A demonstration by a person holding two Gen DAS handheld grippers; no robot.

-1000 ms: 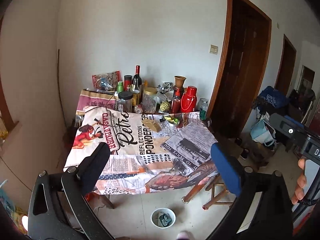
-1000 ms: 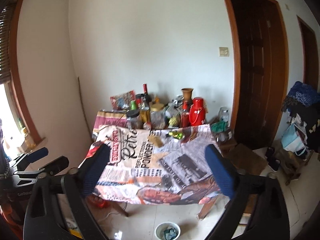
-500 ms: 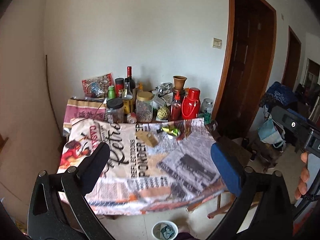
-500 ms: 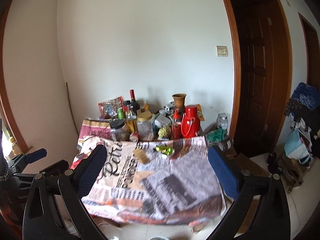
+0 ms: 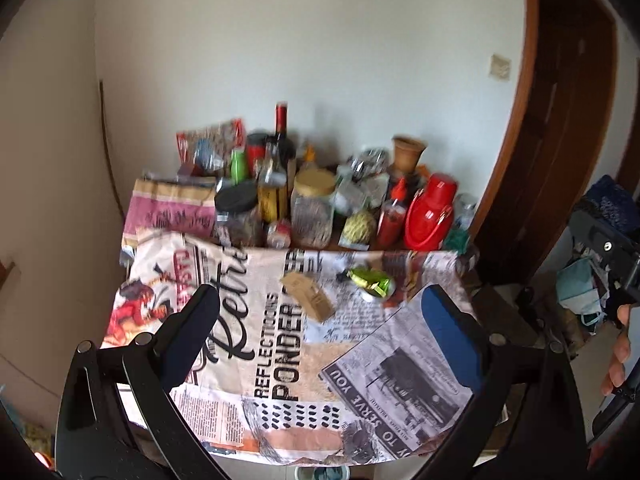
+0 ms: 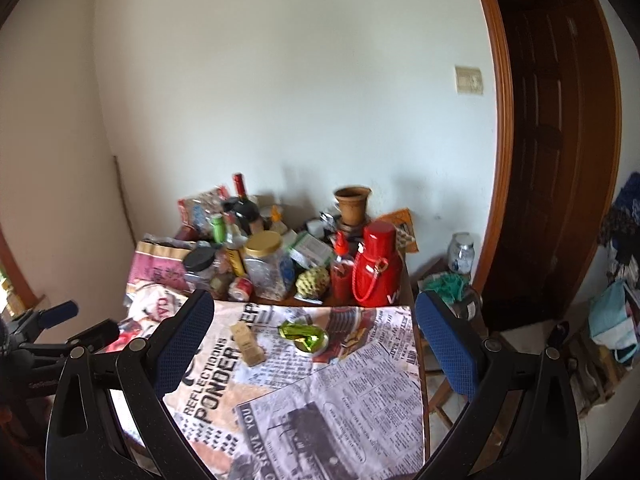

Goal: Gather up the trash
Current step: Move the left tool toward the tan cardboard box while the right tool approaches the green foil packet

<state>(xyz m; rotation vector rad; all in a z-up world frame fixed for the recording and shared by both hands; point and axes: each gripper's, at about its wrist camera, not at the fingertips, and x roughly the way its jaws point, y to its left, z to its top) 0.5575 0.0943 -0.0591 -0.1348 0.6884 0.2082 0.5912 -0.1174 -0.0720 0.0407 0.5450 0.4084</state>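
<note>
Left hand-held gripper: jaws spread wide, nothing between them, raised over the near part of the surface covered in a newspaper-print cloth. Right hand-held gripper: also wide apart and empty, above the same cloth.

Trash candidates sit ahead of both grippers, mid-cloth:
- crumpled shiny green foil wrapper (seen on the right wrist view too), ahead and slightly right of the left gripper's centre
- small tan cardboard box, lying flat just left of the wrapper, apart from it

Neither gripper touches either item.

Beyond them, against the wall: red plastic thermos jug with handle, clear jar with gold lid, dark wine bottle with red cap, terracotta pot.

A white bin pokes out below the cloth's near edge (mostly hidden).
</note>
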